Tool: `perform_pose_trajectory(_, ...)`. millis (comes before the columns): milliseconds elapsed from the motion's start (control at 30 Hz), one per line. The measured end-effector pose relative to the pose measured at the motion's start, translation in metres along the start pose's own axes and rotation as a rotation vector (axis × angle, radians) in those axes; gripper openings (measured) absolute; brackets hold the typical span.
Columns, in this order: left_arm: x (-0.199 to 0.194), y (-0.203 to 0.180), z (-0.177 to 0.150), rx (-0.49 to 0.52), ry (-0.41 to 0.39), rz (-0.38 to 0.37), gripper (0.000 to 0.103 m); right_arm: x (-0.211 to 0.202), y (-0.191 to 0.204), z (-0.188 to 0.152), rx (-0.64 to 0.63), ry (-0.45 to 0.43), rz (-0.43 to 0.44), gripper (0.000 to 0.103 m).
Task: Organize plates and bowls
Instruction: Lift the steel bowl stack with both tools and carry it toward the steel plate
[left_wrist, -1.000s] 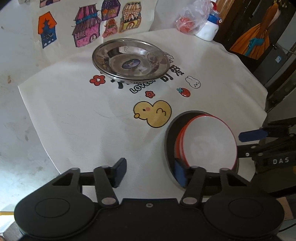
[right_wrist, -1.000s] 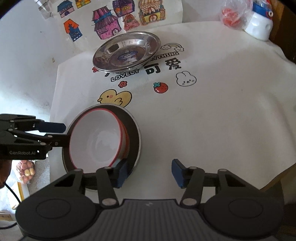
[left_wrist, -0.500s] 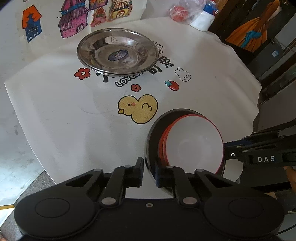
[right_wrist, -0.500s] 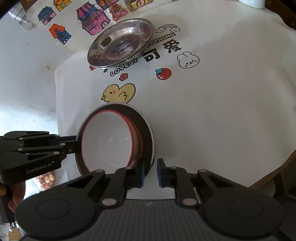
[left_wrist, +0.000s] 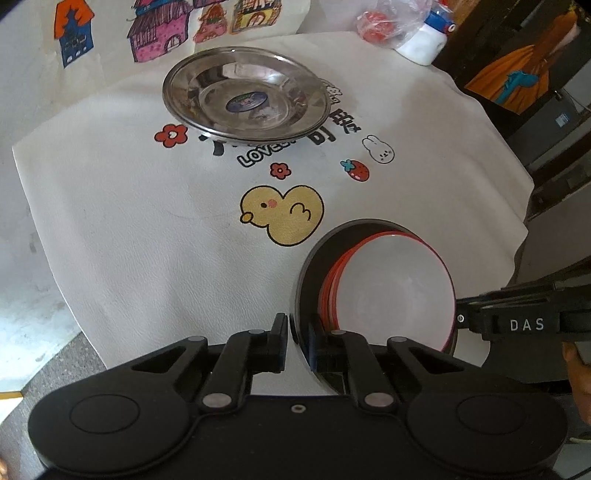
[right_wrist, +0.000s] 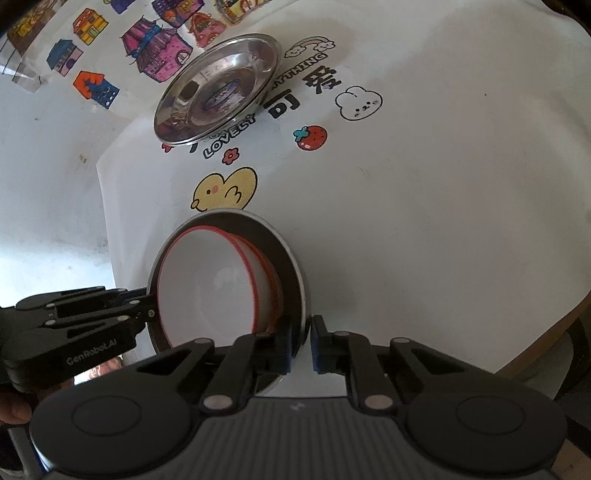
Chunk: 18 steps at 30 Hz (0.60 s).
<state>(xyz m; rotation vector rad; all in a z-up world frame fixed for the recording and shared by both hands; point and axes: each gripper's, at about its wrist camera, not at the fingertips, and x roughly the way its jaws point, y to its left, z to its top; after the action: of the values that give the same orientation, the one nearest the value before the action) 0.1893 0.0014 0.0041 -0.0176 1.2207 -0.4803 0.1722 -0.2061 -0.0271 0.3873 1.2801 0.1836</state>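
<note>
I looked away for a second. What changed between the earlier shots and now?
Both grippers closed: the left gripper and right gripper, open a second ago, now each pinch opposite edges of the dark plate carrying the red-rimmed bowls. The steel dish stayed put.

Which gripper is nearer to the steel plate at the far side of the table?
Neither clearly. The left gripper and the right gripper each clamp an opposite edge of the dark plate, both well short of the steel plate.

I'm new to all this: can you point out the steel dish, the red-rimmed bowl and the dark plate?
steel dish (left_wrist: 246, 100), left wrist view, centre label
red-rimmed bowl (right_wrist: 207, 291), right wrist view, white inside
dark plate (right_wrist: 290, 273), right wrist view, right rim
</note>
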Motion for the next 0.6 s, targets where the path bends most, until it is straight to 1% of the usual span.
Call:
perform_pose_trajectory(233,0.003,-0.001,0.0,-0.009,-0.004,0.003,0.009,0.004,-0.005,0.0,0.048,-0.001,0.024,0.012)
perform_pose_trajectory(400,0.003,-0.001,-0.001,-0.012,-0.01,0.004,0.008,0.002,-0.005,-0.006,0.06,-0.03,0.03,0.011)
perform_pose_trajectory(600,0.003,-0.002,-0.001,-0.021,-0.007,0.014,0.008,0.002,-0.014,-0.004,0.128,-0.012,0.064,0.01)
